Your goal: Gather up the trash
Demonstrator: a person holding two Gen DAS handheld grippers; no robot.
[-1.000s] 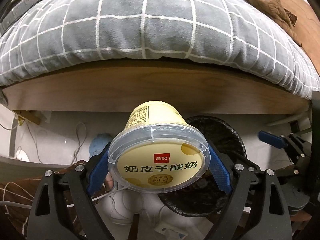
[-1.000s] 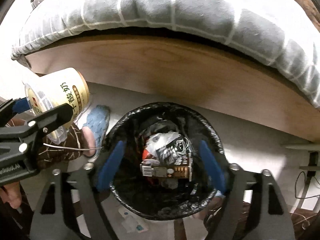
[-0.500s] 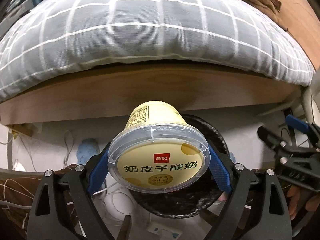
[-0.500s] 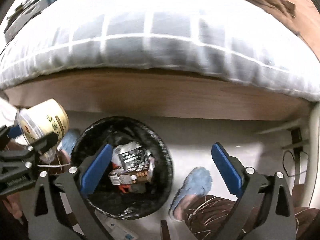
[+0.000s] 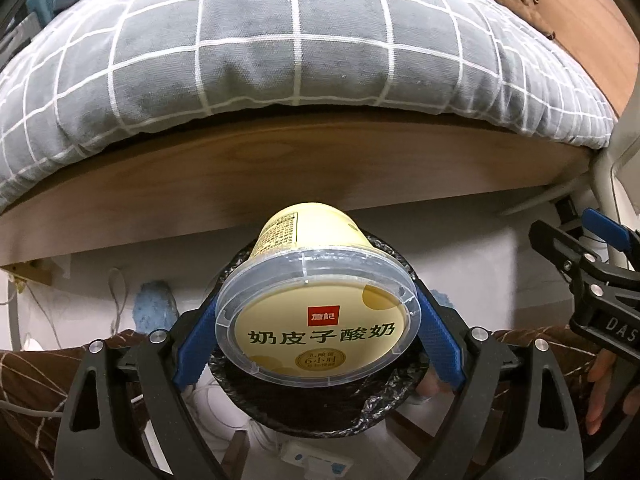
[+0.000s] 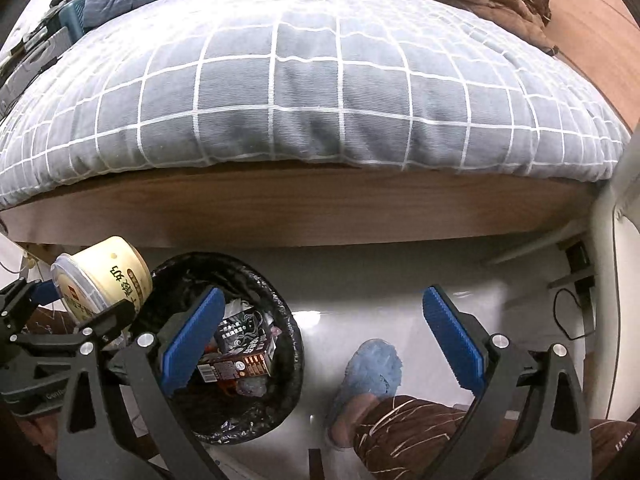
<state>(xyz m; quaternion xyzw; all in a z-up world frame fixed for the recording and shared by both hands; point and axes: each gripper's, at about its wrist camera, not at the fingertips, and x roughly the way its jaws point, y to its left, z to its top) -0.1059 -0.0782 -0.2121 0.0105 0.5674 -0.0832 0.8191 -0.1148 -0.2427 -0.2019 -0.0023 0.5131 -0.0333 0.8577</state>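
A grey checked quilt (image 6: 304,92) overhangs the wooden bed (image 6: 320,212). Left gripper (image 5: 316,344) fingers clamp a yogurt cup (image 5: 316,320) over the bin (image 6: 280,320); right gripper (image 6: 320,340) fingers stand wide, empty.

The yogurt cup (image 5: 316,316) sits between the left gripper's (image 5: 316,340) pads, directly above the trash bin (image 6: 224,344), which stands on the floor in front of the bed (image 6: 304,200). A slippered foot (image 6: 372,376) lies right of the bin, beneath the right gripper (image 6: 320,340).
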